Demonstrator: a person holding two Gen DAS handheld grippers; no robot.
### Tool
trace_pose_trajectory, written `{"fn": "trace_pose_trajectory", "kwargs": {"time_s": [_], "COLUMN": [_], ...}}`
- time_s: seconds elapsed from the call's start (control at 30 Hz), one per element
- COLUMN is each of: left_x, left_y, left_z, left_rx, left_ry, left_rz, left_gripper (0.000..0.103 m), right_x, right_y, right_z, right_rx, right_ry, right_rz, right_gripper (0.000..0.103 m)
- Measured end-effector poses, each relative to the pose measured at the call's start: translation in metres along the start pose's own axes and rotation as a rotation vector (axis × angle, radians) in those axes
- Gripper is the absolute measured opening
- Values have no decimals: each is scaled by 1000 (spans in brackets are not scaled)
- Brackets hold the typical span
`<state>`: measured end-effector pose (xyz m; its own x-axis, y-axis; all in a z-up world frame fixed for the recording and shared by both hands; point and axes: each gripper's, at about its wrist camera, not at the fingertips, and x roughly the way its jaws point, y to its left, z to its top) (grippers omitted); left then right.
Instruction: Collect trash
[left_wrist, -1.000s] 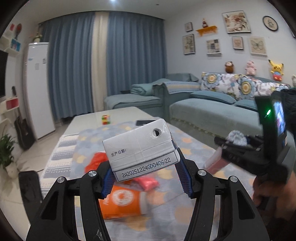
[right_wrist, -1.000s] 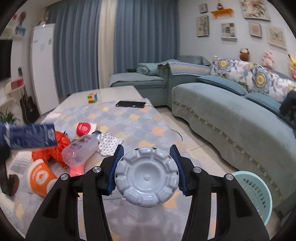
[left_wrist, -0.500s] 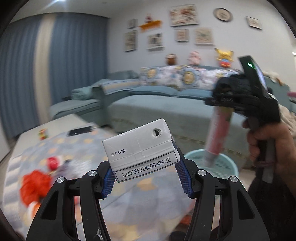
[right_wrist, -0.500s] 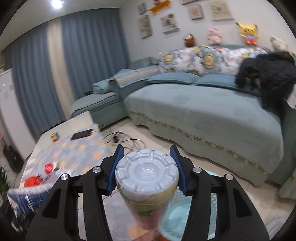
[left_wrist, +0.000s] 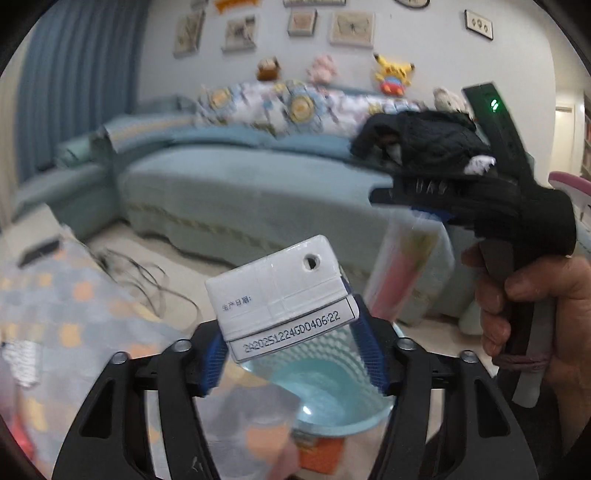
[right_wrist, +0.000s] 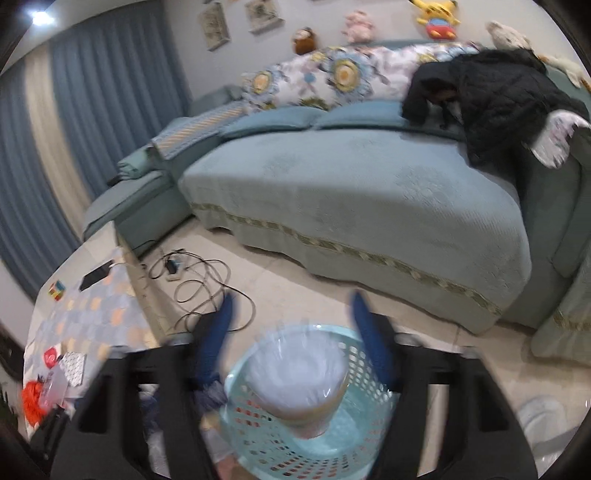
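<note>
A white milk carton (left_wrist: 280, 299) with a printed date code sits between the blue pads of my left gripper (left_wrist: 291, 343). Its jaws are opening, but the pads still touch the carton's sides. It hangs over a light teal perforated basket (left_wrist: 351, 424) on the floor. My right gripper (right_wrist: 291, 306) is above the same basket (right_wrist: 258, 435), jaws opening and spread wide. The clear plastic bottle (right_wrist: 299, 376) is blurred, free of the pads and dropping into the basket. The left wrist view shows this gripper (left_wrist: 417, 218) with the bottle (left_wrist: 402, 273) below it.
A teal sofa (right_wrist: 351, 192) runs behind the basket, with a black jacket (right_wrist: 491, 92) on it. Cables (right_wrist: 199, 280) lie on the floor. The table's patterned cloth (right_wrist: 92, 317) at left holds orange and red trash (right_wrist: 31, 398). A person's hand (left_wrist: 524, 306) holds the right gripper.
Both grippers swung right from the table to above the basket. The right jaws spread and the bottle slipped out downward. The carton stays between the left pads.
</note>
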<state>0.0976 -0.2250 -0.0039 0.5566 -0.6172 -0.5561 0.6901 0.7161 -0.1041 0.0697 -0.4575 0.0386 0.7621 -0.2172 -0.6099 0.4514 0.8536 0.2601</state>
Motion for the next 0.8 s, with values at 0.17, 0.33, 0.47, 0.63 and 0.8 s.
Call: {"fn": "trace_pose_trajectory", "kwargs": {"time_s": [0.17, 0.33, 0.47, 0.63, 0.8], "left_x": [1, -33, -75, -138, -188], "left_y": [15, 41, 65, 101, 143], "left_z": [-8, -27, -62, -102, -119], "left_rx": [-42, -33, 67, 103, -48], "left_ry": [15, 40, 100, 90, 38], "left_rz": [34, 125, 310, 525, 761], "left_gripper": [82, 84, 84, 84, 84], "right_x": [-7, -8, -15, -23, -32], "right_y": [-13, 6, 36, 89, 164], "right_z": [6, 0, -8, -21, -33], "right_rx": [83, 51, -10, -89, -211], "right_ry": [-46, -32, -37, -46, -38], "right_rz": [21, 69, 115, 191, 298], "right_gripper": [81, 81, 81, 83, 87]}}
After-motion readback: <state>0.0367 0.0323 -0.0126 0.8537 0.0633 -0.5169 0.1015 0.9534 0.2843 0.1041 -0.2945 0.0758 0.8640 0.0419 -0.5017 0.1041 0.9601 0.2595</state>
